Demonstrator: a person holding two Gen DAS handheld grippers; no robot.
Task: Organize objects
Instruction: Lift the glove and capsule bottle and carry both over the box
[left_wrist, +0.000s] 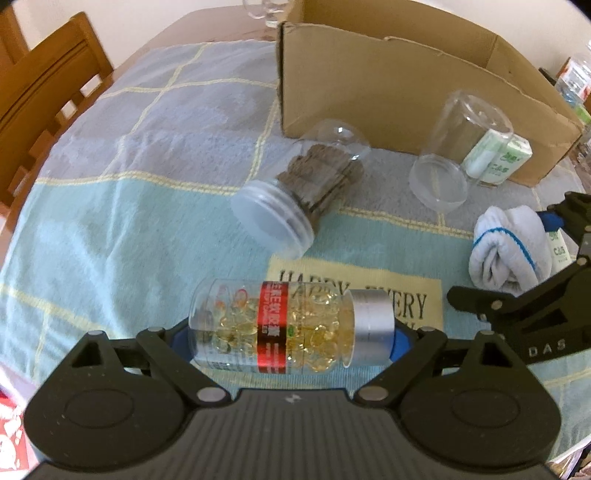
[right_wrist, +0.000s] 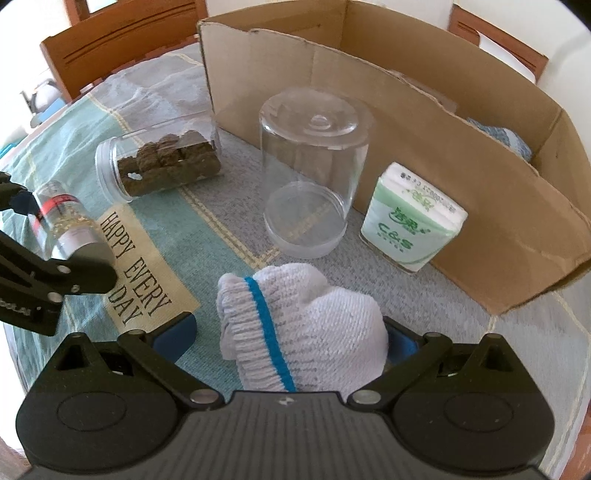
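Note:
My left gripper (left_wrist: 291, 338) is shut on a clear capsule bottle (left_wrist: 280, 325) with a red label and silver cap, gripped end to end between the blue pads. From the right wrist the same bottle (right_wrist: 66, 221) shows at far left. A rolled white glove (right_wrist: 303, 325) with a blue stripe lies between the fingers of my right gripper (right_wrist: 290, 339). That gripper is open: its right pad touches the glove, and a gap remains at the left pad (right_wrist: 177, 336). A jar of brown pieces (left_wrist: 306, 195) lies on its side. An empty clear jar (right_wrist: 314, 166) stands upside down beside a green tissue pack (right_wrist: 410, 218).
An open cardboard box (right_wrist: 443, 110) stands behind the jars, with something blue-grey (right_wrist: 506, 140) inside. A checked cloth (left_wrist: 147, 147) reading "HAPPY EVERY DAY" covers the table. A wooden chair (left_wrist: 44, 92) stands at the left, and glassware (left_wrist: 266, 11) at the far edge.

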